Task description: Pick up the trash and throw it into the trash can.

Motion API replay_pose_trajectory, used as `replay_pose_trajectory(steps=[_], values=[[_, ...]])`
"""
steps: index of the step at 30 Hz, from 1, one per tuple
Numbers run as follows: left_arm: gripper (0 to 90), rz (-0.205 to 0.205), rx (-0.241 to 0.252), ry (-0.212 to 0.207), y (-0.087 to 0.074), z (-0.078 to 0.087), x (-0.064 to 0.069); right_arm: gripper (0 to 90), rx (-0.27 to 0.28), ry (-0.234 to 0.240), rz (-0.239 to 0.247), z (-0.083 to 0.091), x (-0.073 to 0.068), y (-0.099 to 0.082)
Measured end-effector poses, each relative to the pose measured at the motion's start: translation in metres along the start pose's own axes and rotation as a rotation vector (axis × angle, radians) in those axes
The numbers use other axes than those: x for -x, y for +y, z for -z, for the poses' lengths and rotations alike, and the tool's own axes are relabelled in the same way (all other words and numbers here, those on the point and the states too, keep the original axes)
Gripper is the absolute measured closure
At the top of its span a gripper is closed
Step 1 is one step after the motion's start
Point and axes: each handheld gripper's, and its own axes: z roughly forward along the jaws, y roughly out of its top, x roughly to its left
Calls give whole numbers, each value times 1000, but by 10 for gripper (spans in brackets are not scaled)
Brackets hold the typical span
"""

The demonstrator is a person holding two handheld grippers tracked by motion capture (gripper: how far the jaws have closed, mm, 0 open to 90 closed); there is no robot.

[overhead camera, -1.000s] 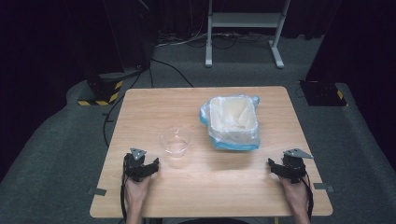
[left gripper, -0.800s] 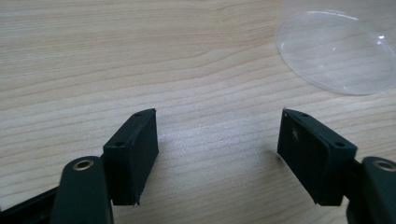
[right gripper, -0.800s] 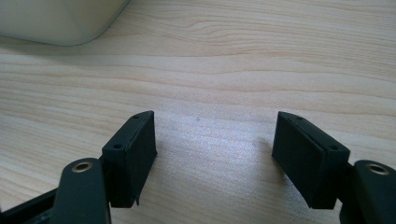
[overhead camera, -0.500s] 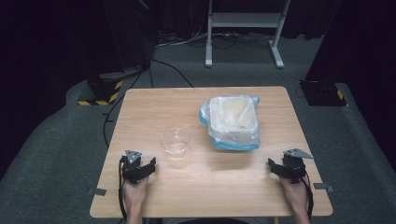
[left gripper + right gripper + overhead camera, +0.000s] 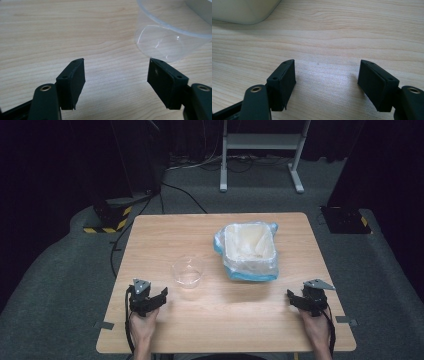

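Since the earlier frame, left gripper has been turned toward the cup (just beside it on the tabletop); both grippers' fingers are spread wide, nothing held, so a grasp seems prepared.

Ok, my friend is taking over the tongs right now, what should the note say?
Left tongs: open, holding nothing, low over the table, pointing at the clear cup just ahead.
Right tongs: open, holding nothing, near the table's right edge.
The plastic-lined tub sits beyond the cup, to its right.
Done: nothing gripped yet.
Left: probably grab the cup first.
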Motion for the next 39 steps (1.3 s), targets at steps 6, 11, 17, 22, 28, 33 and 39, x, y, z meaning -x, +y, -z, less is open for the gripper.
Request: replay_pose_trajectory(steps=[6, 11, 17, 22, 28, 33, 39], values=[[295, 4, 22, -29, 12, 8, 3, 297, 0, 0, 0, 0, 0, 0], [304, 14, 32, -49, 19, 12, 3, 297, 0, 0, 0, 0, 0, 0], [301, 29, 36, -82, 24, 15, 5, 296, 0, 0, 0, 0, 0, 0], [301, 29, 43, -94, 32, 18, 8, 295, 0, -3, -4, 0, 0, 0], [321, 7, 39, -103, 44, 16, 12, 294, 0, -3, -4, 0, 0, 0], [327, 11, 40, -127, 55, 10, 14, 295, 0, -4, -3, 0, -1, 0], [322, 7, 30, -139, 71, -1, 17, 295, -1, -3, 0, 0, 0, 0]])
